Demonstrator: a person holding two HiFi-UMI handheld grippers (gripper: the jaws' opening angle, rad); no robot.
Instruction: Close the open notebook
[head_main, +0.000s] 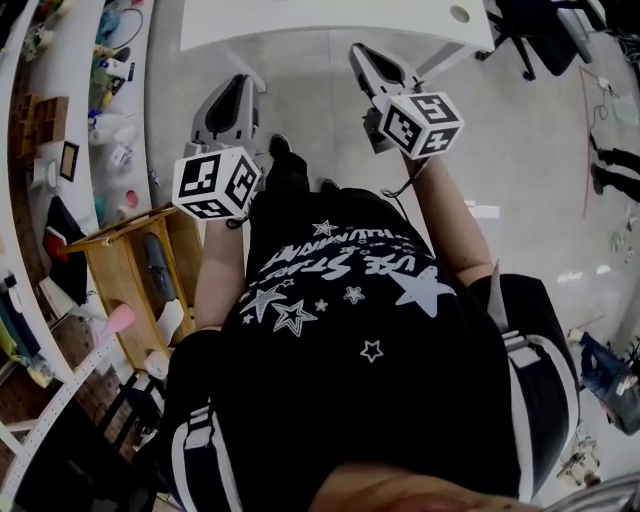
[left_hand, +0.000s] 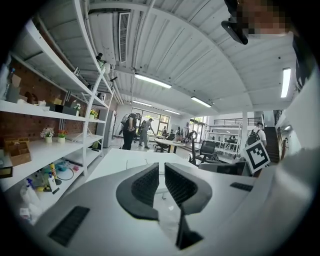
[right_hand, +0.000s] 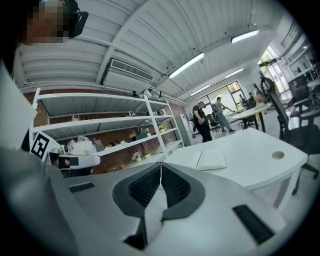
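The open notebook (right_hand: 211, 159) lies flat on the white table (right_hand: 250, 155), pale pages up, a good way ahead of my right gripper (right_hand: 160, 168). That gripper is shut, its pads meeting at the tips with nothing between them. In the left gripper view the notebook (left_hand: 136, 163) shows faintly on the table (left_hand: 115, 160), partly hidden by the jaws. My left gripper (left_hand: 161, 172) has a narrow slit between its pads and holds nothing. From the head view both grippers, left (head_main: 243, 84) and right (head_main: 358, 50), are held at chest height short of the table's edge (head_main: 330, 30).
Tall white shelves (head_main: 60, 150) with clutter run along the left, with a wooden cart (head_main: 130, 270) beside the person. A black office chair (head_main: 540, 30) stands at the table's right end. Two people (left_hand: 131, 130) stand far back in the room.
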